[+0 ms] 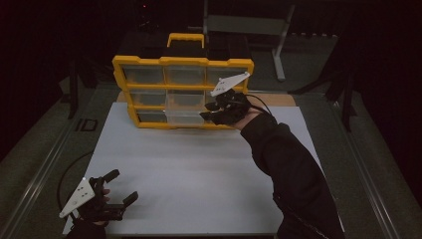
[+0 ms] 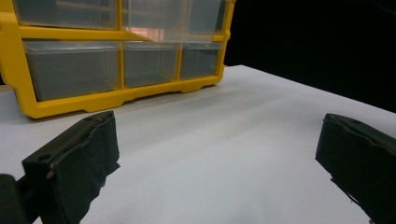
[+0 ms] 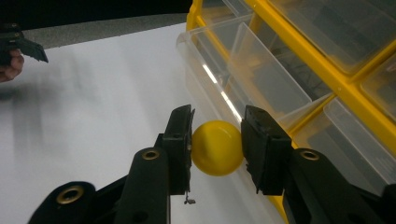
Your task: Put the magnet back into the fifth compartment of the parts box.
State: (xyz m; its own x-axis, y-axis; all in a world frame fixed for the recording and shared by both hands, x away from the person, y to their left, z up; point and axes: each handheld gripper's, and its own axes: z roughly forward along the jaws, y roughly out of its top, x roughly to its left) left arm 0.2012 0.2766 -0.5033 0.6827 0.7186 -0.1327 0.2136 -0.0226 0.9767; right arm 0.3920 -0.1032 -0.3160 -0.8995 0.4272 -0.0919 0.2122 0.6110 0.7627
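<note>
Right gripper view shows a yellow ball (image 3: pixel 217 147) clamped between the two black jaws of the right gripper (image 3: pixel 216 149), one pad pressed to each side of it. The ball hangs just in front of a clear drawer (image 3: pixel 261 79) that is pulled out of a yellow organiser cabinet (image 3: pixel 355 88); the drawer's front wall stands just behind the ball, and whether they touch cannot be told. The pulled-out drawer is split by a clear partition, and more clear drawers sit closed in the yellow frame around it. Below lies the white tabletop (image 3: pixel 93 121).

In the high view the right gripper (image 1: pixel 211 110) is held up at the lower right part of the cabinet (image 1: pixel 181 62), at the far edge of the white table (image 1: pixel 199 169); the ball itself is too small and dark to make out there. The cabinet stands upright with three rows of drawers and a yellow handle on top.

The left gripper (image 1: pixel 124 186) rests near the table's near left corner, well apart from the cabinet, its jaws spread wide with nothing between them. The left gripper view confirms this: bare white table (image 2: pixel 224 140) lies between its jaws.
</note>
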